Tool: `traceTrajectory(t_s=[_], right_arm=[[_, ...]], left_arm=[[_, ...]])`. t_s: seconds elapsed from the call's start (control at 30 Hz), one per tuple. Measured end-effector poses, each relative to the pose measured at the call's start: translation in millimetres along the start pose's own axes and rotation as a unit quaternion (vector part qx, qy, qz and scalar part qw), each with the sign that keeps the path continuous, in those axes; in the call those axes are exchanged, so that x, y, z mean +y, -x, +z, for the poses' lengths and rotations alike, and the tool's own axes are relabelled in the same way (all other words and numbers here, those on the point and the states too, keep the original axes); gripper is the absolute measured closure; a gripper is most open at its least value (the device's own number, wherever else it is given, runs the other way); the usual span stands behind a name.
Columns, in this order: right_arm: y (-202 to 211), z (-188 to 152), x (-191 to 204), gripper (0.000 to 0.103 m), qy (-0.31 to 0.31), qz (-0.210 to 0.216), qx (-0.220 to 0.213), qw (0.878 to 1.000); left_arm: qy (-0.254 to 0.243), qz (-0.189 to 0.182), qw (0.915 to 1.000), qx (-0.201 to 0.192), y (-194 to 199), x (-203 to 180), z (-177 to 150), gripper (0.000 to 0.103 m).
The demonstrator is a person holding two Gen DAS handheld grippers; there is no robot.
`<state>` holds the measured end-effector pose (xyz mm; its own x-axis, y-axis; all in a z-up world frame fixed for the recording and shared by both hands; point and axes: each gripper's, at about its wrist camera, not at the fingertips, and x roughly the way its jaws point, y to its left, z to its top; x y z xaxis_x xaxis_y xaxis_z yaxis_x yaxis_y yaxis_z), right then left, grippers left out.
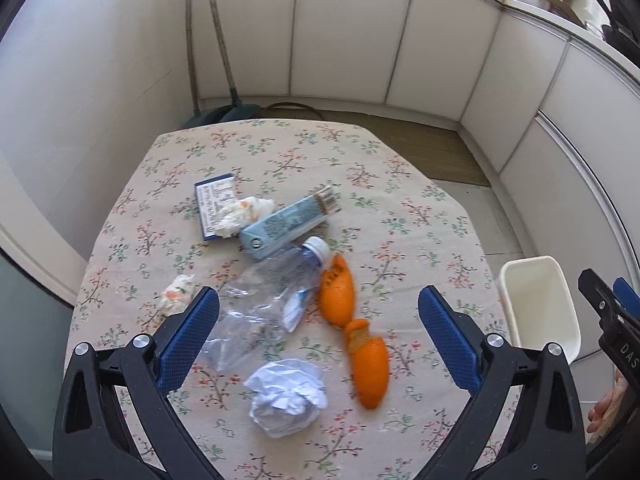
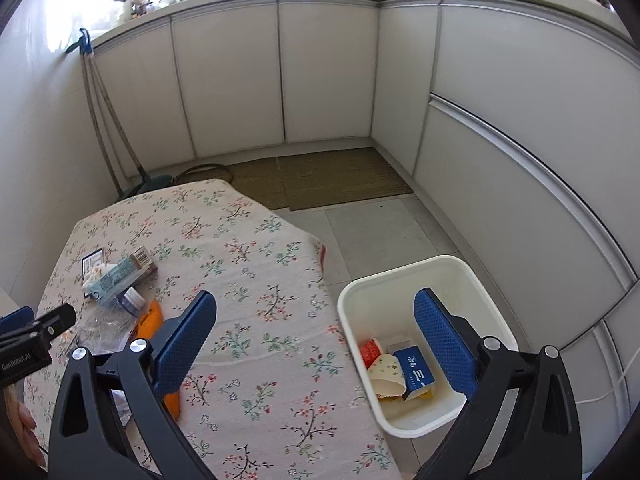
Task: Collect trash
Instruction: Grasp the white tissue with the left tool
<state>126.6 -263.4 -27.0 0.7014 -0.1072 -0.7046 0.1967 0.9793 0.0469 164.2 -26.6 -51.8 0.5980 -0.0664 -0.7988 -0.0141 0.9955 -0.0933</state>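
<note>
my left claw (image 1: pixel 318 334) hangs over the counter (image 1: pixel 400 208), its blue pads spread as wide as they go and nothing between them but air; the pads touch nothing. under it the trash lies scattered on the flowered cloth: a crumpled clear bottle (image 1: pixel 268 292) with a white cap lying on its side in the middle, a ball of white paper (image 1: pixel 286 398) nearest to me, and two pieces of orange peel (image 1: pixel 338 294) just right of the bottle, one behind the other. farther off a pale blue carton (image 1: pixel 286 226) lies flat, its near end touching the bottle's cap. left of the carton a wad of tissue (image 1: pixel 240 216) rests on a small blue-edged card (image 1: pixel 214 208). another tissue wad (image 1: pixel 178 296) sits alone near the left edge, just beside my left pad.

my right claw (image 2: pixel 316 336) is open just as wide and empty, held above the right edge of the counter, one pad over the cloth and the other over the white bin (image 2: pixel 480 280). the bin stands on the floor just beside the counter's right side. inside it i see a red-and-white cup (image 2: pixel 370 352), a floral paper cup (image 2: pixel 386 374) and a small blue box (image 2: pixel 414 372), lying together at the bottom. at the left edge of the right view the tip of the left claw shows, with a bit of a hand (image 2: pixel 30 420) below it.
</note>
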Motion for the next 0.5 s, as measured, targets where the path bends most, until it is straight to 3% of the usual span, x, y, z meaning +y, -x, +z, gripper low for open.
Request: traceTrajectory(t_s=[0.23,0.5], right_arm=[[-19,-5,48,0.007,0.046,0.028,0.039,0.998],[-50,-15,91,0.007,0.064,0.082,0.109,0.989]], left_arm=[[0.083,0.038,0.9949,0.043,-26,87,3,0.007],[0.149,0.054,0.9789,0.129,-69,156,3,0.01]])
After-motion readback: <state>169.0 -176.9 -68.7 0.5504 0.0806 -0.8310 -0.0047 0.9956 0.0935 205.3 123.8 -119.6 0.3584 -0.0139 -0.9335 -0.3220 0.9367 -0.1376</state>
